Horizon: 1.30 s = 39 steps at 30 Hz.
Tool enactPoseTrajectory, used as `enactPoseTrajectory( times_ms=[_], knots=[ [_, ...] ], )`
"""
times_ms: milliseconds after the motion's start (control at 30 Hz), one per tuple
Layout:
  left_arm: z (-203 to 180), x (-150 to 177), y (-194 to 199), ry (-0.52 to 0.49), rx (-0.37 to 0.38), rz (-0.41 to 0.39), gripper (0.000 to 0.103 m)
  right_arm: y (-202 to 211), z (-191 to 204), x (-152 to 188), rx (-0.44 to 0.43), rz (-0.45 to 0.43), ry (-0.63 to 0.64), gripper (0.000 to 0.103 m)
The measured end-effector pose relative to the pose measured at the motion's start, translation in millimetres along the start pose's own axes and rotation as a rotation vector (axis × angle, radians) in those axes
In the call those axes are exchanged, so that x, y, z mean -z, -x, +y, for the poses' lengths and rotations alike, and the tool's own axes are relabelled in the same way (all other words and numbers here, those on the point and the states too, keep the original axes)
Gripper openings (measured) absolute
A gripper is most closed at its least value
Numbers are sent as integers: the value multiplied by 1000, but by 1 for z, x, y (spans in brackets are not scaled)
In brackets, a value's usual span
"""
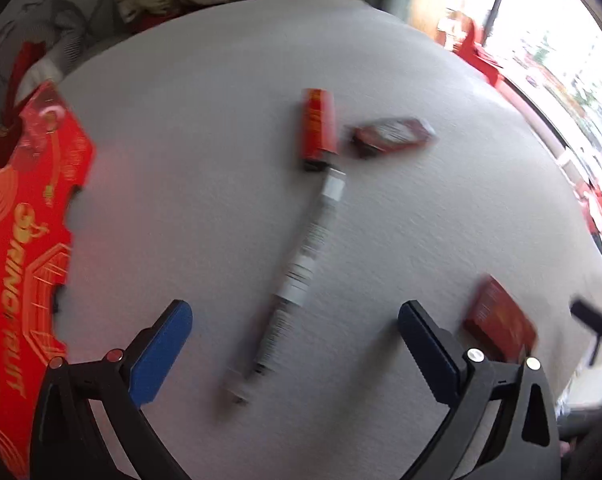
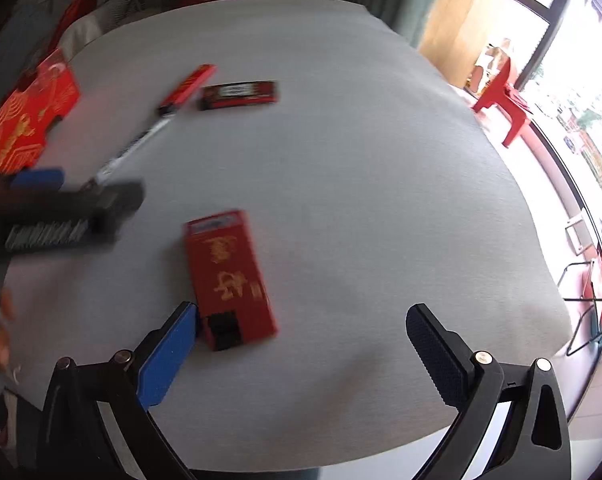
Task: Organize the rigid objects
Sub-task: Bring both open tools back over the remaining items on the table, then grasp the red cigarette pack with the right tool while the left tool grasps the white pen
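Note:
On the white table lie a long white marker pen, a red-orange tube box at its far end, a dark red flat pack beside that, and a red box with gold characters. My left gripper is open above the pen's near end, one finger on each side of it. My right gripper is open just behind the red box, whose near left corner is close to the blue left pad. The left view shows that same red box at the right. The left gripper appears blurred in the right view.
A large red carton with gold print rests at the table's left edge. Clothes and bags are piled behind the table. A red plastic chair stands near the window on the right. The table's right half is bare cloth.

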<state>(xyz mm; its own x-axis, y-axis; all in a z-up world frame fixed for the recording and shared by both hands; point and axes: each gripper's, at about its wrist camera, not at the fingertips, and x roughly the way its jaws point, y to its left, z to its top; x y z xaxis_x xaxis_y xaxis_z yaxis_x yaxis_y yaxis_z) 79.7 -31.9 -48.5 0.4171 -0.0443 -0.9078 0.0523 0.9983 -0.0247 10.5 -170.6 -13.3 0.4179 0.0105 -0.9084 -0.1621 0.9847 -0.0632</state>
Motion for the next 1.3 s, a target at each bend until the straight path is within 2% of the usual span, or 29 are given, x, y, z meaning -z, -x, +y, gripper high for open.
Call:
enactPoseTrajectory(
  times_ms=[100, 200, 267, 333, 433, 500, 600, 633, 700, 767, 1067, 1167, 1200, 1233, 1267, 1300],
  knots=[
    [-17, 8, 6, -17, 52, -21, 103, -6, -27, -4, -45, 31, -57, 103],
    [-15, 4, 3, 20, 42, -26, 103, -4, -28, -6, -40, 5, -9, 103],
    [-10, -1, 1, -6, 29, -18, 103, 1, -18, -9, -55, -35, 104, 103],
    [-8, -7, -3, -36, 26, -16, 103, 4, 3, -8, -71, -92, 298, 103],
    [-11, -7, -3, -99, 33, -23, 103, 8, 21, -11, -70, -160, 512, 103],
    [-10, -5, -2, -106, 38, -27, 103, 2, 20, -21, -119, -108, 537, 103],
    [-11, -3, 0, -101, 36, -37, 103, -12, 9, -38, -274, 12, 476, 103],
    [-13, -2, -2, -98, 36, -39, 103, -11, 14, -36, -305, 10, 468, 103],
    [5, 13, 9, -89, 33, -44, 103, -8, 17, -35, -318, 3, 508, 103],
    [12, 14, 9, -87, 32, -44, 103, -6, 25, -32, -329, 8, 546, 103],
    [14, 12, 5, -106, 29, -28, 103, -12, 47, -50, -306, 107, 602, 103],
    [7, 4, 2, -133, 41, -33, 103, -7, 50, -50, -317, 110, 608, 91],
    [7, 3, 1, -134, 43, -34, 103, -5, 51, -49, -319, 111, 610, 83],
    [7, 3, 1, -134, 43, -35, 103, -1, 51, -48, -317, 113, 605, 70],
    [7, 3, 1, -134, 43, -36, 103, 1, 48, -49, -310, 115, 590, 62],
    [6, 1, 1, -132, 42, -36, 103, 3, 45, -50, -298, 119, 558, 42]
  ],
)
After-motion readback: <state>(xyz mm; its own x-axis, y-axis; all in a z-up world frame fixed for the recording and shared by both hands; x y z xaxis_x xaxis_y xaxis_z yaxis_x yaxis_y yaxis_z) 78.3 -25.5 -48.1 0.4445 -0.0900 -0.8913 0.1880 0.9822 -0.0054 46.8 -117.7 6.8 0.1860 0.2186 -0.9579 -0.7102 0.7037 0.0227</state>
